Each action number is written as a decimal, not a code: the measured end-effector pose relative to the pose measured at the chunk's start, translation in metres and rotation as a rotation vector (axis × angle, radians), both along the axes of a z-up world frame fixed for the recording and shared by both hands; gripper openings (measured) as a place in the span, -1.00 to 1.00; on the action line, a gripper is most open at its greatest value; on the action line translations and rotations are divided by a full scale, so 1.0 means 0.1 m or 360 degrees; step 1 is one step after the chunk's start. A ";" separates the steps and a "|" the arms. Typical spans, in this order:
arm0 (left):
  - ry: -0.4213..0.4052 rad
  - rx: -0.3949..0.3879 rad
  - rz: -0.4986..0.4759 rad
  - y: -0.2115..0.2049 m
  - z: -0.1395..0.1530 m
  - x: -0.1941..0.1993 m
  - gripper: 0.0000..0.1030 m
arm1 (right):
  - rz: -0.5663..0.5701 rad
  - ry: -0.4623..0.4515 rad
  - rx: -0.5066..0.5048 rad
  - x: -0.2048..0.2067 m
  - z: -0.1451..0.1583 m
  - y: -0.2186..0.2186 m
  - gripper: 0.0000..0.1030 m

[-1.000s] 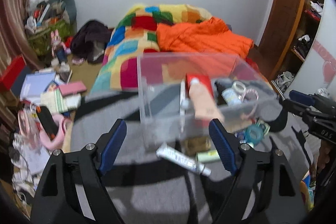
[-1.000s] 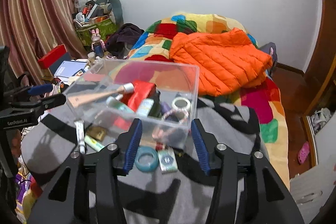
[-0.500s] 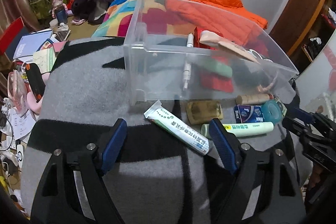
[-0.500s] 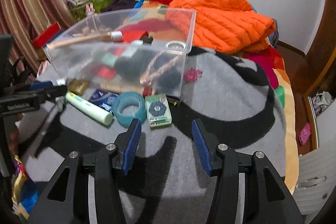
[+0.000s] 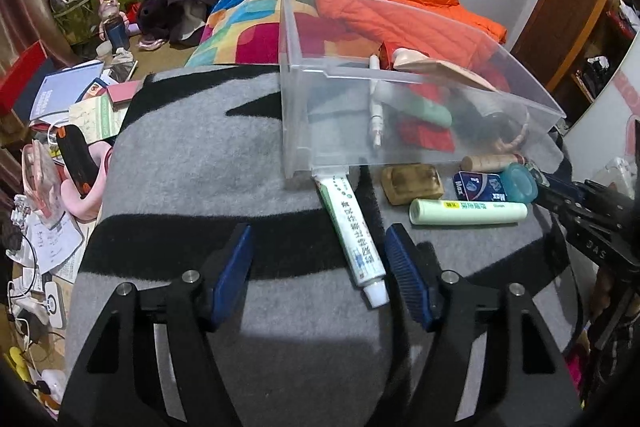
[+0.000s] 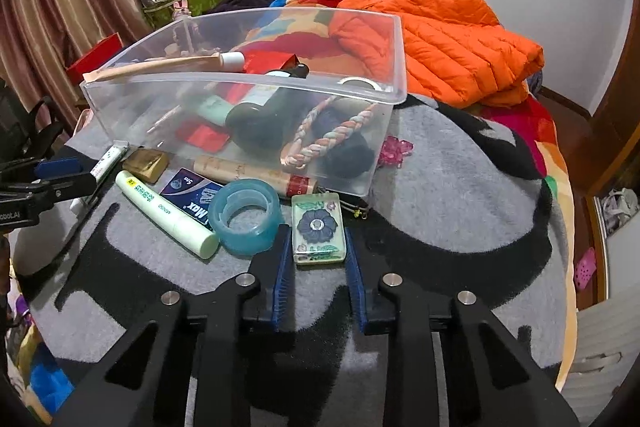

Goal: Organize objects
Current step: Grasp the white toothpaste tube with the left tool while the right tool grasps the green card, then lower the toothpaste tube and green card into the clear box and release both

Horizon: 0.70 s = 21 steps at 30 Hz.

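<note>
A clear plastic bin with several items inside stands on the grey and black blanket. A white toothpaste tube lies in front of it, between the fingers of my left gripper. Those jaws are closing, and the pads do not touch the tube. My right gripper is closing around the near end of a green block with a flower. Its pads stand right beside the block's sides. A teal tape roll, a pale green tube and a blue box lie to the block's left.
A brown bar, a wooden cylinder and a pink flower clip lie by the bin. An orange jacket lies on the quilt behind the bin. Books and clutter cover the floor at the left.
Both grippers have sunk toward the blanket and tipped further down. The left jaws narrowed around the toothpaste tube. The right jaws narrowed around the flower block.
</note>
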<state>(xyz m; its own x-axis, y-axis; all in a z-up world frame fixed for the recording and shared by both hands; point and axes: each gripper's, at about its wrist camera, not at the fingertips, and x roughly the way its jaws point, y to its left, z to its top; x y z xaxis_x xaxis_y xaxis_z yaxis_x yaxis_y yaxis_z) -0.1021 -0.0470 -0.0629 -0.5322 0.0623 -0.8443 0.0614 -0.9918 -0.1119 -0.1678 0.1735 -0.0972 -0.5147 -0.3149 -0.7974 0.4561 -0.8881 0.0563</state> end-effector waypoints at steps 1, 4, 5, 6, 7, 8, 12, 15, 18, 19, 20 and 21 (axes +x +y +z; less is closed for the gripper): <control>0.0002 -0.0009 -0.0002 0.02 -0.01 -0.02 0.32 | -0.0001 0.0002 0.0002 0.00 0.00 0.00 -0.57; 0.0014 -0.0052 -0.0019 0.11 -0.05 -0.07 0.26 | -0.0005 0.0001 -0.0002 0.02 0.01 0.00 -0.57; 0.0028 -0.0088 -0.0024 0.14 -0.06 -0.07 0.22 | -0.0009 0.0000 -0.0006 0.03 0.02 0.00 -0.57; 0.0035 -0.0115 -0.0028 0.16 -0.06 -0.07 0.11 | -0.0013 0.0000 -0.0012 0.04 0.02 0.01 -0.57; 0.0049 -0.0139 -0.0027 0.17 -0.07 -0.07 0.01 | -0.0018 -0.0001 -0.0019 0.06 0.02 0.02 -0.57; 0.0061 -0.0147 -0.0032 0.18 -0.06 -0.06 -0.07 | -0.0022 -0.0001 -0.0025 0.07 0.03 0.03 -0.57; 0.0075 -0.0133 -0.0049 0.14 -0.05 -0.02 -0.69 | -0.0042 -0.0024 -0.0070 0.15 0.04 0.07 -0.57; 0.0089 -0.0127 -0.0045 0.12 -0.04 0.04 -0.69 | -0.0045 -0.0025 -0.0120 0.23 0.07 0.08 -0.57; 0.0100 -0.0104 -0.0043 0.10 -0.01 0.13 -0.69 | -0.0041 -0.0007 -0.0155 0.31 0.14 0.06 -0.57; 0.0108 -0.0097 -0.0044 0.10 0.01 0.16 -0.69 | -0.0039 -0.0002 -0.0165 0.33 0.16 0.06 -0.57; 0.0120 -0.0091 -0.0044 0.11 0.04 0.20 -0.69 | -0.0038 0.0008 -0.0178 0.34 0.19 0.06 -0.57; 0.0133 -0.0084 -0.0045 0.11 0.07 0.23 -0.69 | -0.0037 0.0018 -0.0189 0.36 0.22 0.06 -0.57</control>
